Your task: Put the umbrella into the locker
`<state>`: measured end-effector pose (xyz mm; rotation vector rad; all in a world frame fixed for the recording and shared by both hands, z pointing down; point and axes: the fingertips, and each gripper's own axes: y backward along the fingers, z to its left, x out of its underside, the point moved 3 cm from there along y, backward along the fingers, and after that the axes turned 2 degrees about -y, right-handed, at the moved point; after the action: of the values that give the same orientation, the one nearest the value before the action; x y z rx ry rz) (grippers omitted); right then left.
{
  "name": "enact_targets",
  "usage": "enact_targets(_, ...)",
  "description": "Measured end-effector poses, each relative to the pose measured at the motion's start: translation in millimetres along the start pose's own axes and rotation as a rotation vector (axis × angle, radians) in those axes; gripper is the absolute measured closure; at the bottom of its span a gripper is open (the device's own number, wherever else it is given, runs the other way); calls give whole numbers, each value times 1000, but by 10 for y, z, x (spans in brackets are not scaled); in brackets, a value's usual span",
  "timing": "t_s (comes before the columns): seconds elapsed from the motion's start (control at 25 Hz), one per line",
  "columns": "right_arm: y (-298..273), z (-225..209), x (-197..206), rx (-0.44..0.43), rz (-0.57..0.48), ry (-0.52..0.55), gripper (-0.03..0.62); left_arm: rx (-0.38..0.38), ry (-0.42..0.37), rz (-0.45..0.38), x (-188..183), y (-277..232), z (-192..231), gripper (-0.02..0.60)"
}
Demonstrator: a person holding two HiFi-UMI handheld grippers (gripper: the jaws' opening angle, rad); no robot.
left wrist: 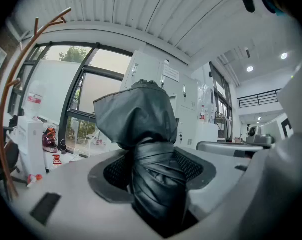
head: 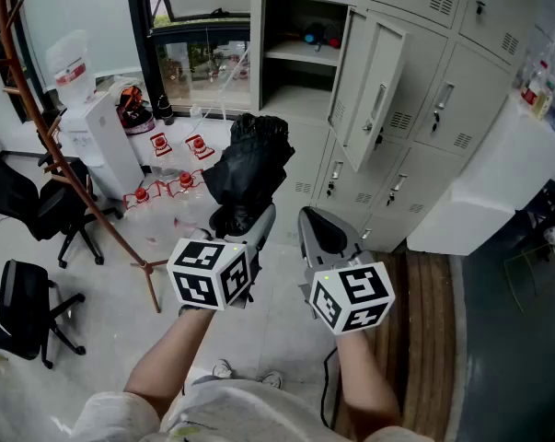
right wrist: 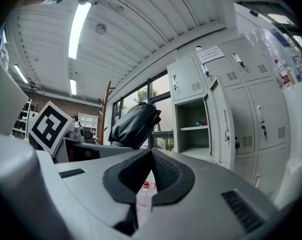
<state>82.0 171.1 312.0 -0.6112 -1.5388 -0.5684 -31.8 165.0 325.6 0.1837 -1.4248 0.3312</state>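
The left gripper is clamped on the folded black umbrella, its jaws standing wide because the bundle of cloth between them is thick. In the left gripper view the pads press the wrapped, narrower part of the umbrella from both sides, and the looser, wider end bulges out beyond the tips. The grip sits on the tight part, probably because that part gives a firm hold while the free end can go in first.

The right gripper is held level just beside the left one, with its jaws closed tip to tip on nothing. It seems to be kept out of the way, since the door already stands swung out.

The umbrella is in the air, carried only by the left gripper, above the floor and in front of the locker. It juts forward from the jaws towards the open compartment but is still well short of its front edge. That compartment has a shelf with a few small things at its back; the lower space looks bare, and that is likely where the umbrella belongs
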Motion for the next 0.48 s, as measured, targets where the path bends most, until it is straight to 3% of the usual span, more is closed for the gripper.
enact_targets(0.48, 159, -202, 44, -9, 0, 2, 591, -11, 29, 10, 82, -125, -175, 322)
